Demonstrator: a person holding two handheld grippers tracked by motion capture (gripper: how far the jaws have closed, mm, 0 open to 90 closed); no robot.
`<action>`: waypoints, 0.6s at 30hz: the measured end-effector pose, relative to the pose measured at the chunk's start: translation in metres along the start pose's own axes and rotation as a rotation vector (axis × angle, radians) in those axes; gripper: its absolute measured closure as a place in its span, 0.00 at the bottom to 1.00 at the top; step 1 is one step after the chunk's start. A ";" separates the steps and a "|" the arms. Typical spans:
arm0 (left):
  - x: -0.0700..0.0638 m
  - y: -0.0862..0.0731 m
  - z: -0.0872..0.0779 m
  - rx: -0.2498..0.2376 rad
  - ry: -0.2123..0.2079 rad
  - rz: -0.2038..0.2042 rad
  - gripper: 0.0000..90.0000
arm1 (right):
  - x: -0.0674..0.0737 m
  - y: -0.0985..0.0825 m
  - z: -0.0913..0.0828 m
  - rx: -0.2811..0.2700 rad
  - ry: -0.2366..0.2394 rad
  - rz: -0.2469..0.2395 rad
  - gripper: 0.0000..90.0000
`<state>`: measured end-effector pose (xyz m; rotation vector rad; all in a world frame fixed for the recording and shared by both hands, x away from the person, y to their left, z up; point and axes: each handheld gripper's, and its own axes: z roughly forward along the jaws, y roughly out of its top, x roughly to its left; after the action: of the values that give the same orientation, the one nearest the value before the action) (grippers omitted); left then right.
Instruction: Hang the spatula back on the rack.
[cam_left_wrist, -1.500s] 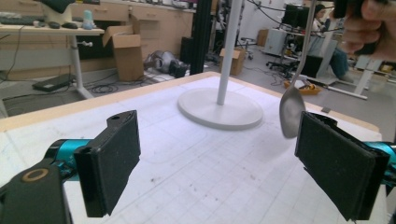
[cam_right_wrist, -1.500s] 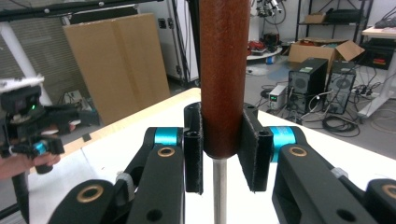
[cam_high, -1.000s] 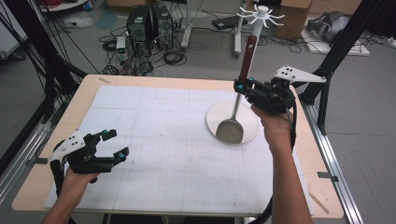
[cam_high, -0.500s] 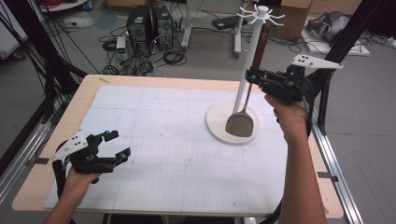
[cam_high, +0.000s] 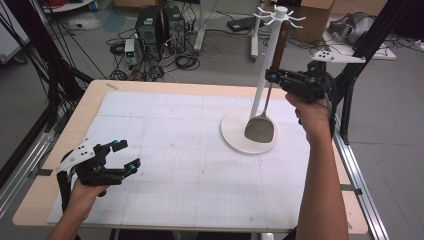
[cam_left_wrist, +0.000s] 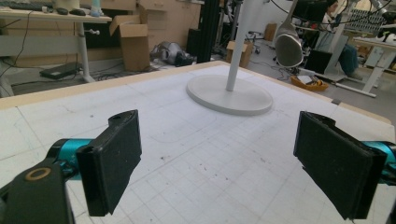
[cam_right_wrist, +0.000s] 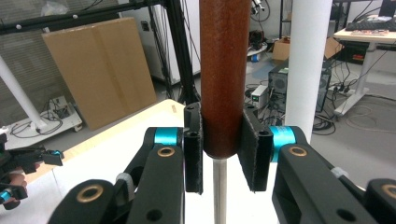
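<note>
My right claw (cam_high: 270, 76) was clamped on the brown wooden handle of the spatula (cam_high: 260, 129), both pads pressed flat against the handle's lower end in the right gripper view, just above where the thin metal shaft begins. The spatula hung upright, held up off the surface (cam_high: 95, 102), its grey blade low over the round white base of the rack (cam_high: 239, 141) and just beside the rack's white pole. The top of the handle reached up close to the hooks at the pole's head (whether it touched a hook, I could not tell). In the left gripper view the blade showed in the air to the right of the pole, clear of the base.

My left claw (cam_high: 125, 155) sat well apart from all that, near the front left corner of the surface, over the white gridded mat (cam_high: 175, 165). Its jaws stood wide apart with nothing between them.
</note>
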<state>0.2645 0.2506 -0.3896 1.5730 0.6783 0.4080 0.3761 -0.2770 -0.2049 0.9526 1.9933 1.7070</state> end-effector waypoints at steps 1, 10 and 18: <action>0.000 0.000 0.000 0.000 0.001 -0.002 0.17 | -0.001 0.000 0.001 -0.001 -0.002 0.001 0.82; 0.002 0.000 -0.001 -0.004 0.005 -0.005 0.17 | -0.006 0.002 0.008 -0.001 -0.025 0.013 0.82; 0.001 -0.001 -0.001 -0.002 0.007 -0.008 0.17 | -0.008 0.003 0.013 0.007 -0.036 0.012 0.82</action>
<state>0.2647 0.2525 -0.3903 1.5670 0.6892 0.4090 0.3912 -0.2721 -0.2058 0.9921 1.9760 1.6786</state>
